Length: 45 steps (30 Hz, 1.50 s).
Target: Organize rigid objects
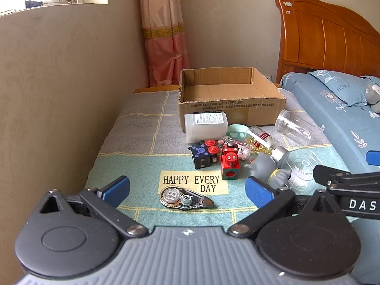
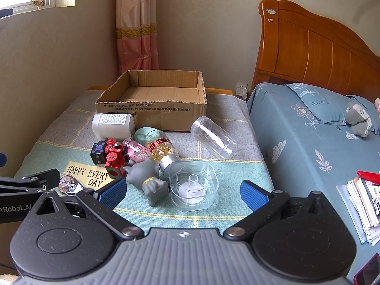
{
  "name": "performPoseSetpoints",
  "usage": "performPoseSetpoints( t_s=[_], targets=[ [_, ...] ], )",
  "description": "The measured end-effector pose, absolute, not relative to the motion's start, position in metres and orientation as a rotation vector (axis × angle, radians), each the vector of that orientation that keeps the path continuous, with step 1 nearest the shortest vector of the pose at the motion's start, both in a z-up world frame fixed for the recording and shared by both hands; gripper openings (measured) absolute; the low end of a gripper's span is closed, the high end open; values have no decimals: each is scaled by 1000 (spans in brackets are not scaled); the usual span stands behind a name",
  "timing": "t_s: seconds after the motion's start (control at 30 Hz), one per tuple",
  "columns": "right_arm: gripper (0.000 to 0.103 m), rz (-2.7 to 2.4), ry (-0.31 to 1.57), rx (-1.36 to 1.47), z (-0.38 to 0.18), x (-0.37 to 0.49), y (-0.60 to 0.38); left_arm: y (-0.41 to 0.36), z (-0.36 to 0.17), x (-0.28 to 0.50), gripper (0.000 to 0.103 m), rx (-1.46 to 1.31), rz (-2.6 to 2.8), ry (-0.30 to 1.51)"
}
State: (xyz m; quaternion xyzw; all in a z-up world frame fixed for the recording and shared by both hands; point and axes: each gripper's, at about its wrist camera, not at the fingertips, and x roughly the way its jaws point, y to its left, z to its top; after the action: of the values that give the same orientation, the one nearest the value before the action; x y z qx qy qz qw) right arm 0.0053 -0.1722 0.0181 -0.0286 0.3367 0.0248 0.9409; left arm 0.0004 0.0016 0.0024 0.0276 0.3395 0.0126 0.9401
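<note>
Hovering, left gripper (image 1: 187, 191) and right gripper (image 2: 182, 193) jaws released; clear container (image 2: 193, 187) between right jaws: light, slippery, grip walls.

I see a shallow brown cardboard box (image 2: 152, 109), matt with ragged cut edges, on a woven teal checked cloth (image 2: 213, 216). The clear plastic tube (image 2: 213, 140) and clear squarish plastic container (image 2: 193, 187) look glossy; the grey rubbery figurine (image 2: 148, 178) is matt. The orange wooden headboard (image 2: 315, 52) shines, varnished.

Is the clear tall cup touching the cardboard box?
Apart. The right wrist view shows bare blanket between the clear tall cup and the cardboard box.
</note>
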Motion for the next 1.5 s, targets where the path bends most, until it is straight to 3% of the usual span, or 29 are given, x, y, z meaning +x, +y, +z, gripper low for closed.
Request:
performPoseSetpoints(
  t_s=[1.5],
  targets=[
    [103, 159, 656, -104, 13, 24, -180, 9, -4, 25, 102, 44, -73, 713]
  ],
)
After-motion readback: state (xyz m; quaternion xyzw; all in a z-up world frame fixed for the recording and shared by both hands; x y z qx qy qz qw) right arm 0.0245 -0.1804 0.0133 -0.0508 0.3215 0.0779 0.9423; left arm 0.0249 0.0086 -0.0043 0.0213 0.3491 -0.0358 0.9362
